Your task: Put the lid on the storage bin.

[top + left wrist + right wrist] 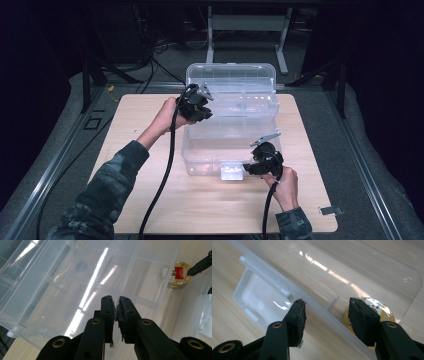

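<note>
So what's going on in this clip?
A person works a clear plastic box on a wooden table with a gripper in each hand. The left gripper, shut with nothing in it, is at the box's upper tray. The right gripper straddles the box's front wall, fingers apart, one outside and one inside by a gold round tin.

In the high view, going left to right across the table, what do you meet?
Bare tabletop → left claw at the clear plastic box's upper tray → white latch on the box's front wall → right claw at the box's front right corner → small metal clip near the table's right edge.
</note>
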Motion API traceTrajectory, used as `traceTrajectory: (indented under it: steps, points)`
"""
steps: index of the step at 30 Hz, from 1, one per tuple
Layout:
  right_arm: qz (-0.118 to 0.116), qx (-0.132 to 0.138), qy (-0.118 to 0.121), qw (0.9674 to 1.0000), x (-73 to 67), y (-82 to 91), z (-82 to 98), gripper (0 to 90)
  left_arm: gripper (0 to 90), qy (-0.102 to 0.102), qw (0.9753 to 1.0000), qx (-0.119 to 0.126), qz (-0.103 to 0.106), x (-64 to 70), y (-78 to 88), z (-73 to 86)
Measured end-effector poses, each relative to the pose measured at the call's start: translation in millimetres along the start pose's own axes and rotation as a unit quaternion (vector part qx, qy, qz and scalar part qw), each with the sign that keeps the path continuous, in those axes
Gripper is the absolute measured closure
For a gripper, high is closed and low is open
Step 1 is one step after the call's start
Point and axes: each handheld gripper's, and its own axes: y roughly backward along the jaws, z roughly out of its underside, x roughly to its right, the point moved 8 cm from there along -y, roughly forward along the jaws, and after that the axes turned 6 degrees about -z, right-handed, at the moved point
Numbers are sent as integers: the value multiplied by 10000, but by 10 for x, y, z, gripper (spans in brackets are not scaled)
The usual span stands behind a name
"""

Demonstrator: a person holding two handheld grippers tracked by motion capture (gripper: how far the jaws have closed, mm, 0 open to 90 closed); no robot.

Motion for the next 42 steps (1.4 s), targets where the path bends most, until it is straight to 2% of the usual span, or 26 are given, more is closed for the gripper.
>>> traceTrajectory:
  steps: [9, 24, 32, 42]
  points:
    - [23, 25, -10, 10000, 20, -34, -51, 480, 817, 5, 10000, 9, -8, 0, -4, 22]
    - [5, 12, -53, 10000, 28, -41, -66, 476, 816, 124, 9999, 48, -2, 15, -17, 37]
    - [-53, 17, -67, 10000, 45, -57, -94, 473, 817, 90, 9999, 47, -18, 37, -25, 56]
    - [2, 55, -107, 9999, 57, -85, -134, 471, 815, 52, 9999, 89, -28, 69, -30, 91]
